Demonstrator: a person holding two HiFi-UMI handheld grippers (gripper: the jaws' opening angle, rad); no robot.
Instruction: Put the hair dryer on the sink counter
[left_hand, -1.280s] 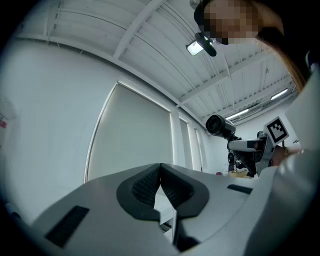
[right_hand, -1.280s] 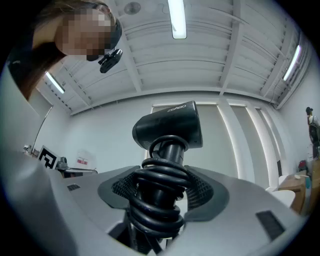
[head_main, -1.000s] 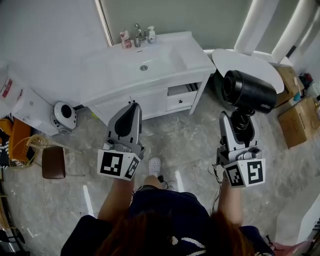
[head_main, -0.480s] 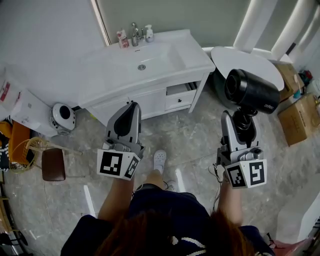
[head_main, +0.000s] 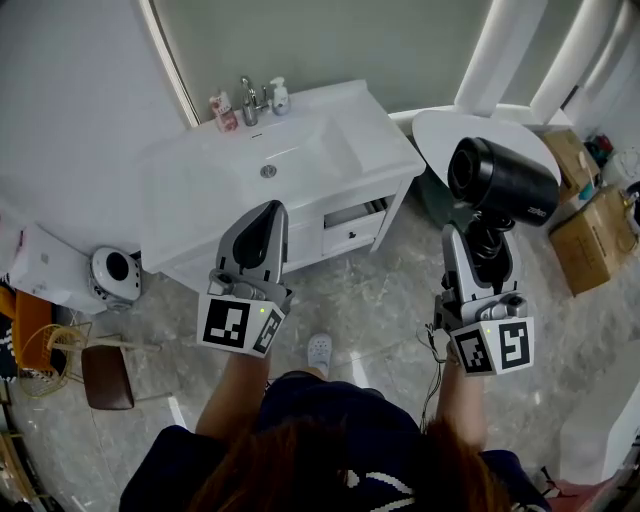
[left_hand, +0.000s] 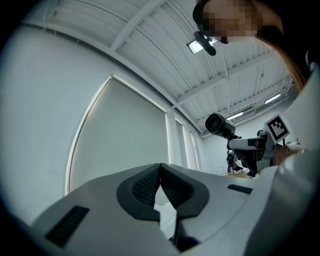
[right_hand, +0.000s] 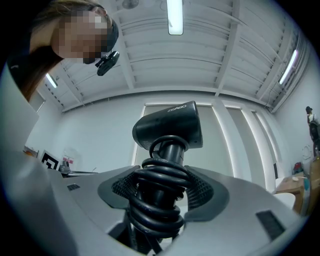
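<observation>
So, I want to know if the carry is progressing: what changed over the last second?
The person stepped toward the sink counter, which now sits lower and nearer in the head view. Unchanged: right gripper shut on the hair dryer by its cord-wrapped handle, left gripper shut, empty.

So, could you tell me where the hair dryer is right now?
In the head view the hair dryer is at the right, held by its cord-wrapped handle in the right gripper, right of the sink counter.
</observation>
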